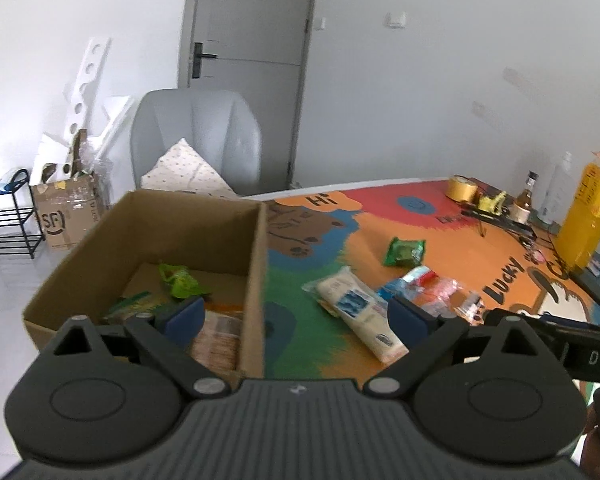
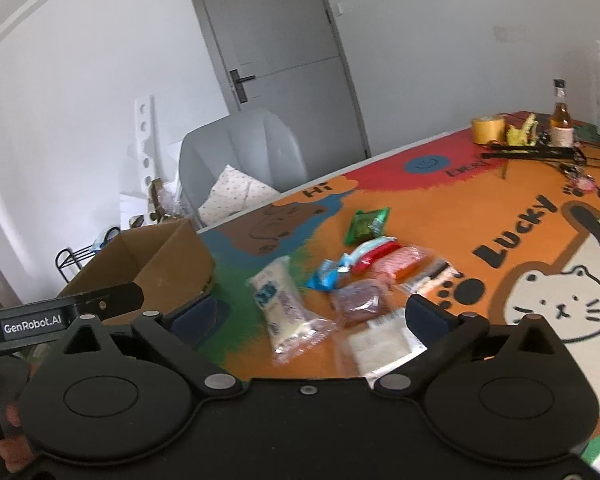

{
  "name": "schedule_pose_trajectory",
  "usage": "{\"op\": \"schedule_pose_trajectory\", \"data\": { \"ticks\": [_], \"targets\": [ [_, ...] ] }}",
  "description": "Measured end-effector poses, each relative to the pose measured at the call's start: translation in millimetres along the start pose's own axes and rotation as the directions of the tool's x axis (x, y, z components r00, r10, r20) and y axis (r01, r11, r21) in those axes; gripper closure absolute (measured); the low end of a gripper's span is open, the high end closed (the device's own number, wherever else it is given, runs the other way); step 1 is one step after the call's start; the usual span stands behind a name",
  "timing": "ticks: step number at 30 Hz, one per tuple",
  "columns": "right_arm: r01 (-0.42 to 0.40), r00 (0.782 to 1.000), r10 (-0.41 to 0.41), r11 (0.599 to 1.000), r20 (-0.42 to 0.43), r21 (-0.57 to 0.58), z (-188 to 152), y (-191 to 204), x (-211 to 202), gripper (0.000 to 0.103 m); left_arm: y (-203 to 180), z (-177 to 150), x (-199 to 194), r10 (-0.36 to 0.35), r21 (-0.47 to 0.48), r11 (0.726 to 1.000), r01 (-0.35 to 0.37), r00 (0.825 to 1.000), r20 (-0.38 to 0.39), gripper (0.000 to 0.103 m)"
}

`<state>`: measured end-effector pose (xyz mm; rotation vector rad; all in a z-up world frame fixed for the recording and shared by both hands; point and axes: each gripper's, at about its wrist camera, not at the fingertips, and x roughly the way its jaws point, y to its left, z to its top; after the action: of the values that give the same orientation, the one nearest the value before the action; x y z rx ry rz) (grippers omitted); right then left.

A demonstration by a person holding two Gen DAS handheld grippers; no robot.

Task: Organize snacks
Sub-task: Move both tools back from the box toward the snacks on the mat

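Brown open cardboard box (image 1: 256, 248) at table's left edge, holding some packets | loose wrapped snacks (image 2: 340, 280) clustered on colourful printed tablecloth (image 2: 440, 208), beside box for short transfers | left gripper (image 1: 296, 314) jaws wide, empty, straddling box wall | right gripper (image 2: 312, 316) jaws wide, empty, above long white packet (image 2: 284, 304).

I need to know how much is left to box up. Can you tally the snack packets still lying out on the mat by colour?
Green packet: 1
White-and-blue long packet: 1
Blue packet: 1
White-and-red packet: 1
Orange-red packet: 1
Purple packet: 1
Clear packet with dark print: 1
White packet: 1
Total: 8
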<state>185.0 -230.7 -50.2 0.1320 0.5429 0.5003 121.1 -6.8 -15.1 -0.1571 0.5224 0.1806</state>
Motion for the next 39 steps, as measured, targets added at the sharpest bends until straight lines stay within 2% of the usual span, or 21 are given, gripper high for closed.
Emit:
{"op": "schedule_pose_trajectory", "data": {
  "ticks": [9,15,19,22,26,34,39],
  "targets": [
    [0.038,0.999,-0.038,0.999,-0.005,0.017,-8.7,-22.4,-6.2,0.0,-21.3,-6.2,6.9,-0.035,0.03,0.999,0.036,0.999,-0.028,0.002],
    [0.009,0.999,-0.008,0.999,-0.033,0.039,-12.5,-35.1,-5.2,0.0,-22.6,-4.5,13.1,-0.048,-0.014,0.999,0.048,0.998,-0.037,0.002],
    [0.001,0.999,0.001,0.999,-0.034,0.04,-16.1,-40.2,-1.7,0.001,-27.4,-4.4,19.0,-0.06,-0.003,0.998,0.059,0.997,-0.05,0.004],
    [-0.003,0.999,0.005,0.999,-0.045,0.041,-18.4,-42.5,4.0,0.006,-32.9,-6.1,25.2,-0.069,0.006,0.998,0.069,0.996,-0.064,0.004],
    [-0.012,0.998,0.015,0.999,-0.065,0.048,-19.0,-47.6,14.8,0.014,-39.0,-8.4,35.0,-0.079,0.017,0.997,0.081,0.994,-0.081,0.011],
    [-0.004,0.995,0.008,0.999,-0.102,0.036,-21.6,-51.4,38.8,0.014,-43.7,-6.4,53.9,-0.055,0.037,0.998,0.058,0.995,-0.079,0.016],
    [0.0,0.992,0.002,1.0,-0.124,0.019,-23.5,-52.9,51.9,0.014,-48.8,-4.3,61.5,-0.071,0.03,0.997,0.074,0.994,-0.085,0.024]
  ]
}}
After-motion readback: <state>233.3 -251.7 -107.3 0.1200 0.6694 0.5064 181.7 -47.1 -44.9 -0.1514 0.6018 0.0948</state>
